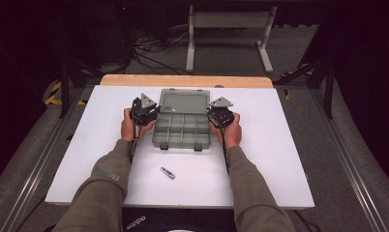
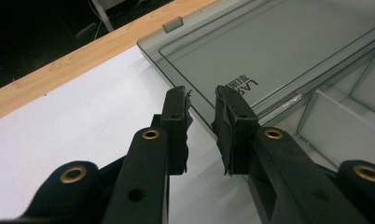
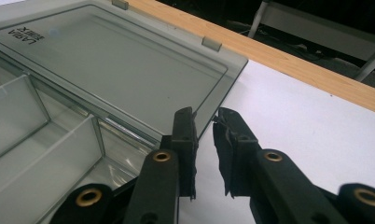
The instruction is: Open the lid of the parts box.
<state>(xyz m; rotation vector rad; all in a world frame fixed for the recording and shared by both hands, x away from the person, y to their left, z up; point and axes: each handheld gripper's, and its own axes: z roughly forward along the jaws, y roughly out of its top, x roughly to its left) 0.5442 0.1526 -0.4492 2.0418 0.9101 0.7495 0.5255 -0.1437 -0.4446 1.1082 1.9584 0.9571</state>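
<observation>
One clear compartment box (image 1: 182, 124) lies open on the white table (image 1: 279, 145). One small metal piece (image 1: 167, 173) sits nearer. Two grippers flank the box, left gripper (image 1: 145, 109) and right gripper (image 1: 220, 112).

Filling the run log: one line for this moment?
box: lid open flat | left gripper: open at lid edge | right gripper: open at lid corner | small tool: on table

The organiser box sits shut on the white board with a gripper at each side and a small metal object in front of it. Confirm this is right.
Wrong on one point: the organiser box is open, its lid laid back flat, as the high view shows. The left gripper, the right gripper and the small metal object are as stated.
</observation>
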